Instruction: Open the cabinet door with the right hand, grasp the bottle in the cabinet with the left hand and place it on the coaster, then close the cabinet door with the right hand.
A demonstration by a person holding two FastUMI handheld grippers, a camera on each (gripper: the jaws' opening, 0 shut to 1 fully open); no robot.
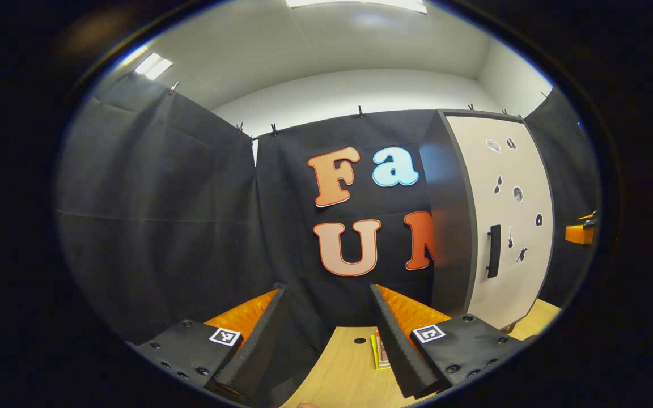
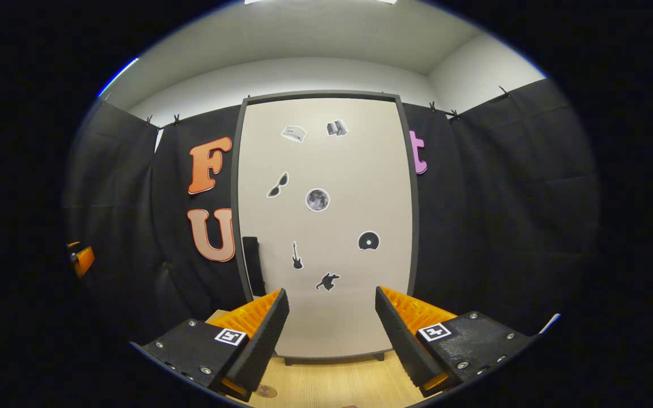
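A tall cabinet (image 2: 326,226) with a pale door stands on the wooden table, straight ahead in the right gripper view. Its door is shut, so the inside is hidden. A dark vertical handle (image 2: 251,265) runs down the door's left edge. My right gripper (image 2: 332,292) is open, a short way in front of the door and touching nothing. In the left gripper view the cabinet (image 1: 508,226) stands to the right, its handle (image 1: 494,251) facing me. My left gripper (image 1: 326,290) is open and empty, pointing at the cloth wall. A flat yellow-edged coaster (image 1: 379,352) lies behind one finger.
The wooden table (image 1: 349,374) runs below both grippers. Black cloth walls close the booth behind and on both sides. A small dark spot (image 1: 359,340) marks the table near the coaster. A small brown disc (image 2: 266,390) lies at the table's near edge. The door carries several small stickers.
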